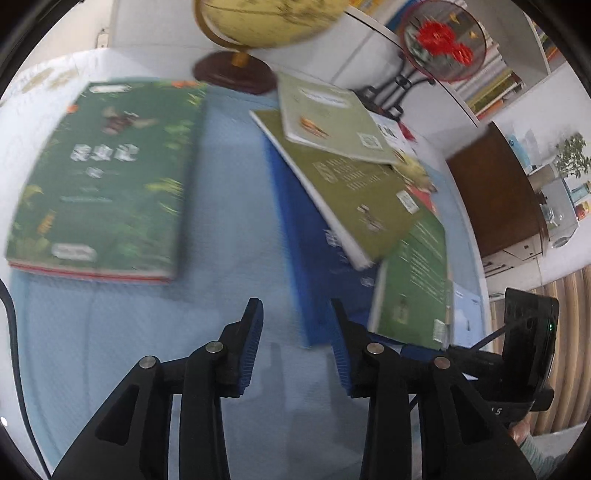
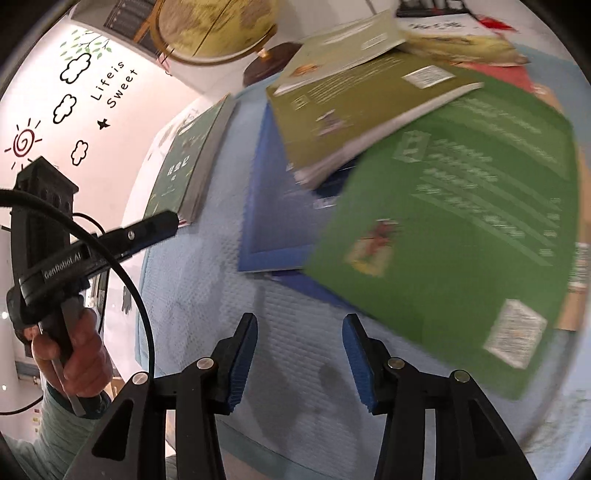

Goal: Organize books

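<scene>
The job looks barely begun, judging by how the books lie. One dark green book lies flat and alone on the light blue cloth, on the left in the left wrist view, well apart from the rest; it may be the start of a tidy stack, though that is only a guess. Everything else is a loose, fanned heap to the right: a blue book at the bottom, an olive book slanting across it, a pale green booklet on top of that, and a bright green book overlapping the near corner of the blue one. More covers, white and red, poke out behind the heap, too blurred to count. None of these edges line up, so squaring and stacking the heap is what is left. The dark green book has a leafy cover with white characters and a thick block of pages; the olive one shows a pale page edge and a barcode label, as does the bright green one. A globe stands at the far edge of the cloth, just behind the books. The left gripper hangs over bare cloth near the blue book's corner, its jaws parted with nothing between them. The right gripper is likewise apart and empty, above the cloth just short of the bright green book. Both views are smeared.
</scene>
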`<action>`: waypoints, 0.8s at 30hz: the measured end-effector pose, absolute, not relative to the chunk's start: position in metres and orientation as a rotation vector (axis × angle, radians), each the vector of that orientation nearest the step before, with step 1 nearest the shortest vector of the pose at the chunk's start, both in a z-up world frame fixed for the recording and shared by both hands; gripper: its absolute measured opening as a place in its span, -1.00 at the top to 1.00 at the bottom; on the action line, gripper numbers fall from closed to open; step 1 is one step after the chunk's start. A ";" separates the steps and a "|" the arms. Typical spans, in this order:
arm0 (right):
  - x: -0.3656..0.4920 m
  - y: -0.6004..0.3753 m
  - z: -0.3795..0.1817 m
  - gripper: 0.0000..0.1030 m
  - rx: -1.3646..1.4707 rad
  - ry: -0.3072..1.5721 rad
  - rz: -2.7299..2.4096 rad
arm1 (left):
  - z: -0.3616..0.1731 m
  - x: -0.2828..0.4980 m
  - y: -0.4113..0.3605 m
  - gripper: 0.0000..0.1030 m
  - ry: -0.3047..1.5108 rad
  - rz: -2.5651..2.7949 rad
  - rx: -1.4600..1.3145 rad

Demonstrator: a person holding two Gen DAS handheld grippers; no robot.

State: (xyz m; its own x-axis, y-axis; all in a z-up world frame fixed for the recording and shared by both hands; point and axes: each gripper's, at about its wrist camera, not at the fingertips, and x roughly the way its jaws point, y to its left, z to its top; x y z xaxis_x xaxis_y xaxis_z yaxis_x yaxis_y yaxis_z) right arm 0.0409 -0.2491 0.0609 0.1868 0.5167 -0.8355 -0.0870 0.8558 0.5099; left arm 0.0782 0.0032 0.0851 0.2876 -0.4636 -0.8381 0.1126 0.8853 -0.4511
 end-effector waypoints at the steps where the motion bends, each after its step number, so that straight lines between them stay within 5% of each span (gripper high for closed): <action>1: 0.039 -0.259 0.065 0.10 0.379 1.318 0.434 | 0.085 0.075 -0.005 0.33 1.225 -0.396 -0.348; 7: 0.012 -0.345 0.089 -0.10 0.347 1.273 0.325 | 0.085 0.058 -0.074 0.33 1.241 -0.450 -0.383; 15: -0.050 -0.497 0.080 -0.10 0.472 1.265 0.076 | 0.071 0.028 -0.218 0.33 1.319 -0.666 -0.281; 24: -0.079 -0.544 0.058 0.21 0.520 1.272 0.058 | 0.052 -0.003 -0.298 0.33 1.351 -0.644 -0.044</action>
